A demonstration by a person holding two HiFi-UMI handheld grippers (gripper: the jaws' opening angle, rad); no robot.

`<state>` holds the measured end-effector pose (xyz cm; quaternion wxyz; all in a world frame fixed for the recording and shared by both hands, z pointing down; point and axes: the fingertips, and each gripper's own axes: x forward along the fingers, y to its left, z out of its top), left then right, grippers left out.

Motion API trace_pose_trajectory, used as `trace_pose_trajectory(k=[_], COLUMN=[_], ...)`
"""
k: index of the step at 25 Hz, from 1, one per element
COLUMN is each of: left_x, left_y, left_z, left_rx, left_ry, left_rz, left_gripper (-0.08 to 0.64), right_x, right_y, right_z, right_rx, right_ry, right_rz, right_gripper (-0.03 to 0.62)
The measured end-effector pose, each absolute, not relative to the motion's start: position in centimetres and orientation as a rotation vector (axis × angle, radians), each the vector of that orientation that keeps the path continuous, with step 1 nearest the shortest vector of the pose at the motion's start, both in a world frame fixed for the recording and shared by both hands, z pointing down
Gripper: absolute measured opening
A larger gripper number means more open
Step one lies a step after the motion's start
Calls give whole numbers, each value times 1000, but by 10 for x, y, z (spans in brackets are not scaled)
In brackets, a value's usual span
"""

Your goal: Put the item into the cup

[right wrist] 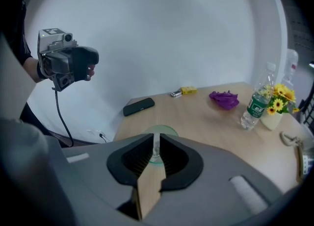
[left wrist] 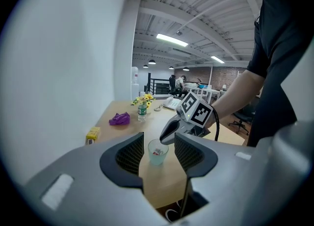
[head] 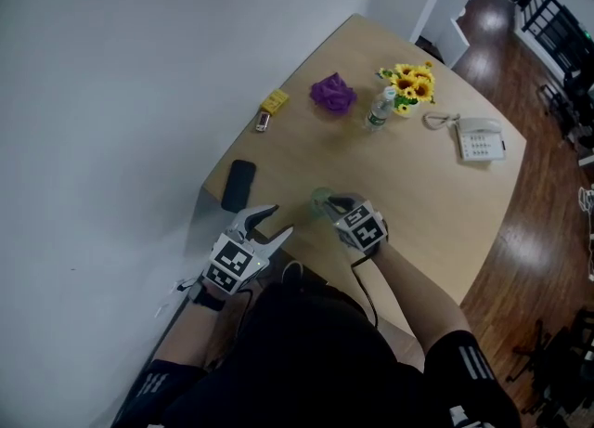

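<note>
A clear, pale green cup [head: 320, 200] stands upright on the wooden table [head: 436, 222] near its front edge. In the left gripper view a small white and red item [left wrist: 158, 151] lies inside the cup [left wrist: 156, 159]. My right gripper [head: 336, 203] hangs just over the cup's rim, jaws a narrow slit apart with nothing between them. In its own view the right gripper [right wrist: 157, 137] looks down at the cup [right wrist: 169, 130]. My left gripper [head: 281, 219] stands open to the left of the cup, apart from it, holding nothing.
A black phone [head: 238, 185] lies left of the cup near the wall. Farther back are a yellow box [head: 274, 100], a purple cloth [head: 332, 93], a water bottle [head: 378, 110], a pot of yellow flowers [head: 409, 85] and a desk telephone [head: 480, 138].
</note>
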<state>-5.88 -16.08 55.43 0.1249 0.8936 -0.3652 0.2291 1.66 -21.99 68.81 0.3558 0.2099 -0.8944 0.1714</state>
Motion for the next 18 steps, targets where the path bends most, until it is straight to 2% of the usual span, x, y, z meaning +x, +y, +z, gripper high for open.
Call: trace_pose_trajectory(k=[7, 18], left_x=[-60, -47], left_y=[-154, -130], left_z=[554, 532], left_rx=[2597, 2711], left_ry=[-1085, -979], left_rz=[666, 660], left_gripper=[190, 190], right_x=[22, 39], right_y=[-225, -174], right_z=[663, 560], right_rx=[621, 768], right_ry=[-2403, -2619], right_rz=[457, 500], right_gripper=[61, 58])
